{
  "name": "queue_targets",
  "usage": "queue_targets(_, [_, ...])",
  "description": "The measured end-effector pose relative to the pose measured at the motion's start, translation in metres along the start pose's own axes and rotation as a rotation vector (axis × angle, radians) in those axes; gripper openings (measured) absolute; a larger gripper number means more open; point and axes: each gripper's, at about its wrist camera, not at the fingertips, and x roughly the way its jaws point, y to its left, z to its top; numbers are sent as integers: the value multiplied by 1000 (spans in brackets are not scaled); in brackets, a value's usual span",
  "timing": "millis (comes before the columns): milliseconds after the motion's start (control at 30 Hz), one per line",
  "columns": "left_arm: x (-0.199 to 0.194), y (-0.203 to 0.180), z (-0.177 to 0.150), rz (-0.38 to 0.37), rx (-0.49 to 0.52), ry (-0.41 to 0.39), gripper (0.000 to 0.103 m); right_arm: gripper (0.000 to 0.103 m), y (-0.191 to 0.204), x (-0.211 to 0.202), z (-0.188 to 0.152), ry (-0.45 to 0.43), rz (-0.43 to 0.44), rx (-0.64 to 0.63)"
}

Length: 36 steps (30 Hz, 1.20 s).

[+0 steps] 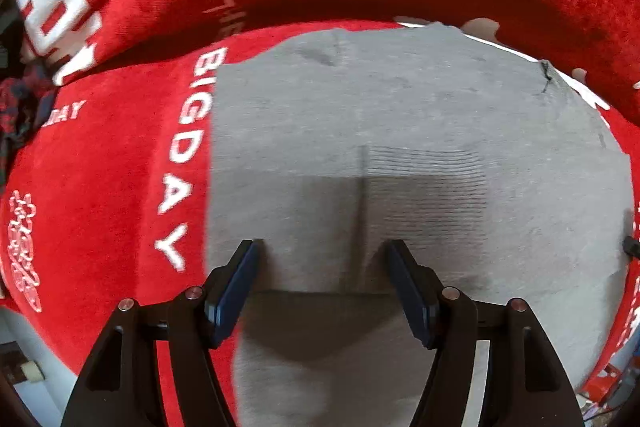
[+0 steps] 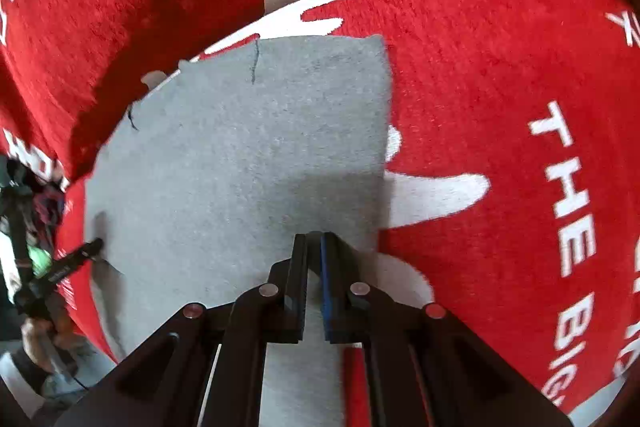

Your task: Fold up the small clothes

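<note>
A grey knitted garment (image 1: 400, 131) is lying flat on a red plush blanket with white lettering (image 1: 120, 155), its far edge running close to the blanket's raised back fold. The left gripper (image 1: 320, 255) is hovering over its near part with jaws apart and empty, while the right gripper (image 2: 314, 239), jaws together on nothing, is hanging near its right edge. Judging by this, each gripper should be pinching one near corner cleanly, lifting evenly.
</note>
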Motion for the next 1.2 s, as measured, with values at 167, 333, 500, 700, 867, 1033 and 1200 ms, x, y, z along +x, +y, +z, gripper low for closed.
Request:
queue_targets(167, [-9,7,-2,6,0,20,68,8,5,-10,3,22,-69,20])
queue_targets(333, [-18,1,-11,-16,16,34,68,9,12,-18,-2,44,-113,53])
queue_targets(500, [-19,-4,-19,-11,28,61,68,17,14,-25,-15,69,-111,102])
queue_targets(700, [-24,-7,-25,-24,37,75,68,33,15,-23,-33,96,-61,176])
queue_targets(867, [-28,-7,-27,-33,37,85,68,33,16,-19,-43,120,-45,224])
queue_targets(1033, [-30,-6,-27,-35,41,89,68,33,24,-19,-40,129,-49,214])
queue_targets(1200, [-29,-7,-27,-38,39,96,68,35,28,-16,-37,133,-43,213])
